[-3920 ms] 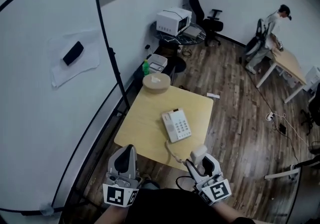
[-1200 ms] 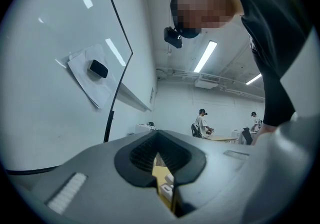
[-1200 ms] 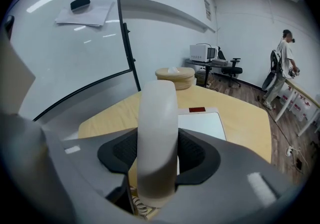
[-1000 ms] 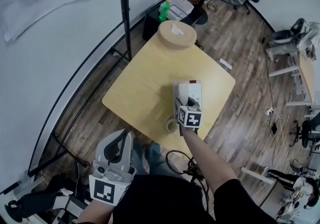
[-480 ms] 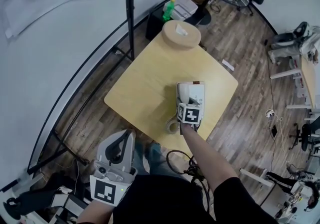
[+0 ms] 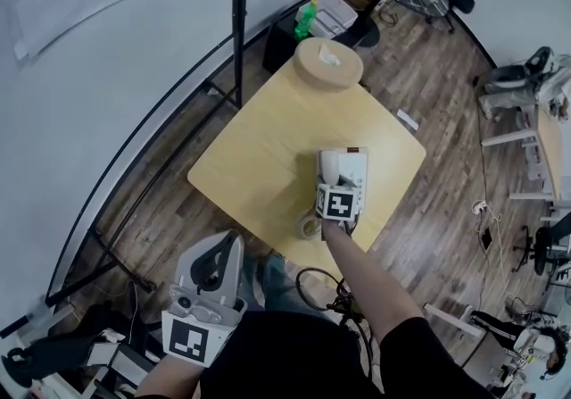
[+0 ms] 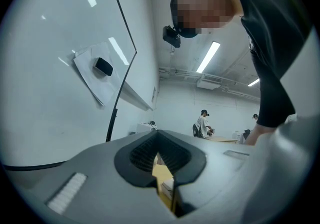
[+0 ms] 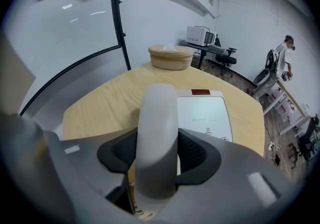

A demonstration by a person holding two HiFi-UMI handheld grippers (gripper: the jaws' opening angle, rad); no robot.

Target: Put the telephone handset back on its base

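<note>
Head view, far left: left gripper [image 6: 217, 250] is held low by the person's body, off the near edge of the table [image 6: 259, 156] and well apart from the phone.
Left gripper view: left gripper's [image 7: 165, 170] pads are drawn together with nothing between them; only a sliver of table shows through the slit.
Handset: the telephone handset [image 6: 331, 165] sits over the left side of the base, and whether it touches the cradle yet cannot be told.
Right gripper: the right gripper [image 6: 334, 187] reaches in from the near edge on an outstretched arm. In the right gripper view the jaws of this gripper [image 8: 157, 154] are clamped on the handset [image 8: 157, 128] around its middle.
Key relation: the handset's long axis runs straight away from the jaws, in line with the long left edge of the base [image 8: 206, 113], whose flat face lies just to the right of it.
Base: base [image 6: 356, 176] lies near the table's right corner, directly beneath the right gripper.
Nearer hand: the right, by far.
Judgement: the next move looks like a straight lowering into the cradle, then release.
</note>
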